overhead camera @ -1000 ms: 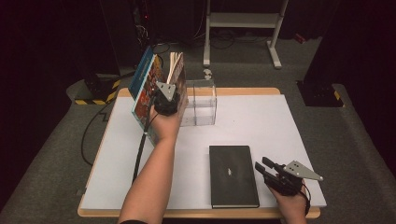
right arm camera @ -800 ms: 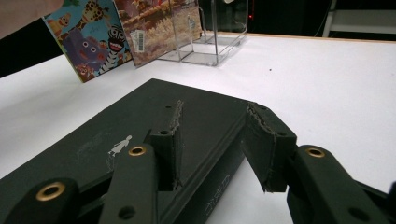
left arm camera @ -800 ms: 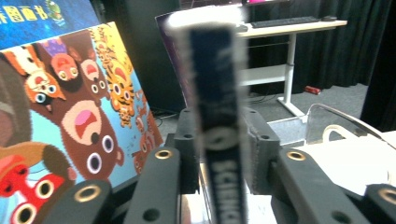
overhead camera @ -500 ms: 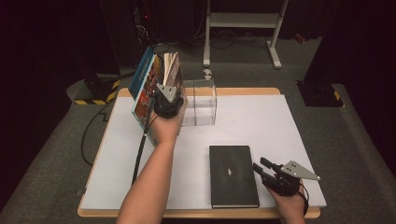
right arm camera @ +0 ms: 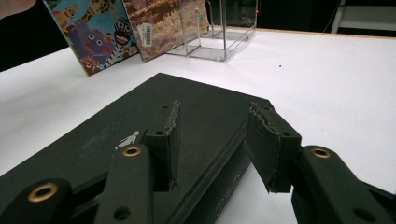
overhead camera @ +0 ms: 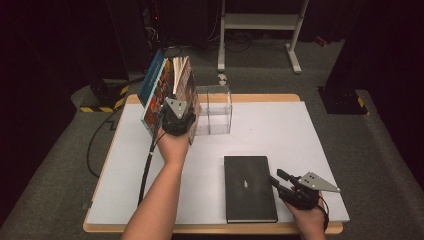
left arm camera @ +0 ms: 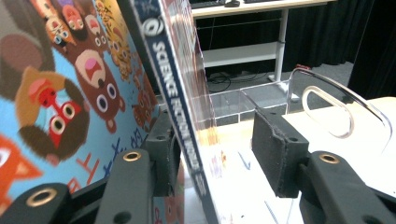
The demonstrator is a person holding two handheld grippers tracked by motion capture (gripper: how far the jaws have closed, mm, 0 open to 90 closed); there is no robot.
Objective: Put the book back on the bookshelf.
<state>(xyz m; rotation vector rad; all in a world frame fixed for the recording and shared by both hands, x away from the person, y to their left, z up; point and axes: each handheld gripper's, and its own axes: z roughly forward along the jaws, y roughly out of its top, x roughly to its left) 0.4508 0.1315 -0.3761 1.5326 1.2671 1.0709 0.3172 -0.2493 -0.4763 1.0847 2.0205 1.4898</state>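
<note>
The step in hand looks like standing books against the clear acrylic rack [overhead camera: 215,107] in the upper middle of the high view. The left gripper [left arm camera: 217,154] has just been opening its jaws; the science fiction book [left arm camera: 180,107] stands between them, leaning against the left pad while the right pad is well clear of it, so the grip is released. In the high view the left gripper [overhead camera: 176,116] sits at the near edge of the leaning books.

To do this well, the left hand should draw straight back along the line of the jaws, without brushing the spine, since the books are tilted and could slide or topple if nudged. It is worth checking that the science fiction book rests against the rack wall before pulling away.

That book has a dark blue spine with white lettering. To its left is the animal picture book [left arm camera: 60,93], bright blue with cartoon bears and tigers on the cover.

At the lower right of the high view, the right gripper [overhead camera: 282,186] is at the right edge of the black book [overhead camera: 248,187], which lies flat on the white counter [overhead camera: 310,135]. In the right gripper view its jaws [right arm camera: 212,149] straddle that edge, and they look released rather than clenched.
</note>
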